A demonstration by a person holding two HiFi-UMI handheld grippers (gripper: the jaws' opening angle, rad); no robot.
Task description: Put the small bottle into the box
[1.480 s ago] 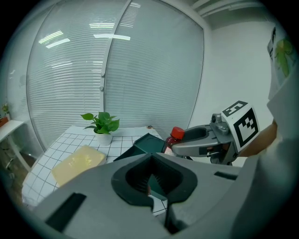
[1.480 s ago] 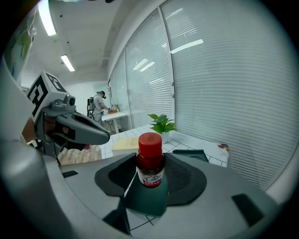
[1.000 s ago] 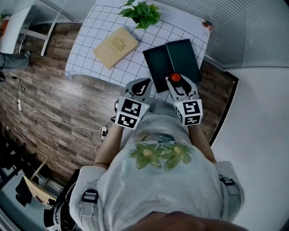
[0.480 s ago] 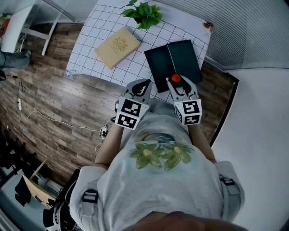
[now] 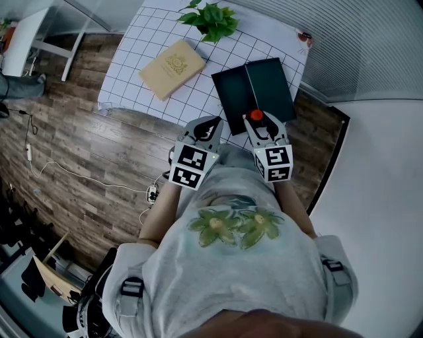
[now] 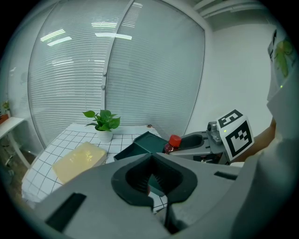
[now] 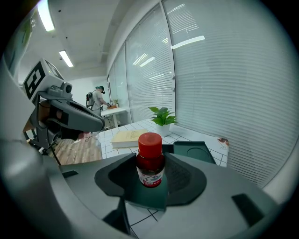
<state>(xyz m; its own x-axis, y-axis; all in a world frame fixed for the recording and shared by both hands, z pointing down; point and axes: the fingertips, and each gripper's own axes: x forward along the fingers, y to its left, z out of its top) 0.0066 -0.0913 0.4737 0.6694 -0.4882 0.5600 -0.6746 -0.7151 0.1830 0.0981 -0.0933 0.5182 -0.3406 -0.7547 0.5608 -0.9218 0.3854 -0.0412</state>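
Note:
My right gripper (image 5: 258, 121) is shut on a small dark bottle with a red cap (image 5: 256, 114), and holds it upright over the near edge of the table. In the right gripper view the bottle (image 7: 150, 161) stands between the jaws, gripped at its lower body. Just beyond it the dark green box (image 5: 254, 92) lies open, lid folded out flat beside it. The box (image 7: 195, 151) shows behind the bottle. My left gripper (image 5: 209, 126) hangs to the left of the box's near corner, shut with nothing in it. From the left gripper view I see bottle (image 6: 172, 144) and box (image 6: 144, 141).
A white gridded cloth covers the table (image 5: 139, 59). On it lie a tan book-like block (image 5: 170, 68) at the left and a potted green plant (image 5: 210, 18) at the far edge. Wooden floor with cables (image 5: 79, 175) lies to the left. A person (image 7: 98, 98) stands far off.

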